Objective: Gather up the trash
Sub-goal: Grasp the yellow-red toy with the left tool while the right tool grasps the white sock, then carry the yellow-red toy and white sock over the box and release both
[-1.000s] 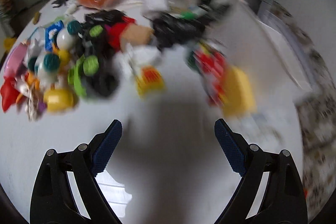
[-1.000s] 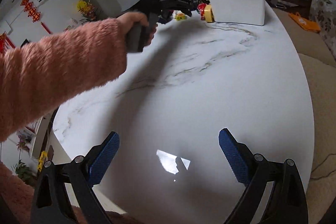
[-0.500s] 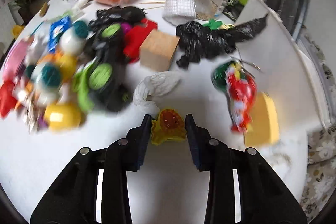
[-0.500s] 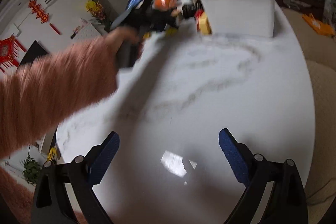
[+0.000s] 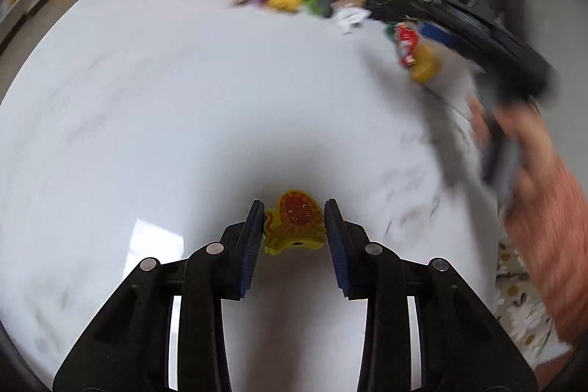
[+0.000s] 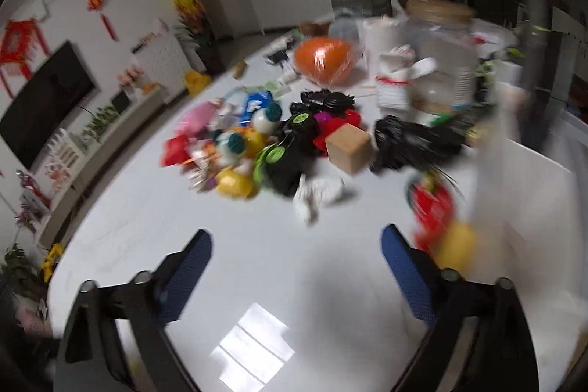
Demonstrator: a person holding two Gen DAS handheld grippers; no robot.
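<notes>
Step in hand: carry-off. Your left hand-held gripper (image 5: pixel 294 226) is clamped on one yellow lion piece (image 5: pixel 296 226), held over bare white surface (image 5: pixel 147 135), well apart from the pile (image 6: pixel 264 142). Your right hand-held gripper (image 6: pixel 296 259), jaws just narrowing slightly, stands wide and empty near one white crumpled scrap (image 6: pixel 316 193). Next: a drop spot; none visible.

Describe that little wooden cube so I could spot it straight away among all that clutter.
Find the heap of bright toys on the white table. At its right edge, beside the crumpled black bag, sits the wooden cube. It alone is plain tan with flat, square faces; everything around it is coloured plastic or soft.
</notes>
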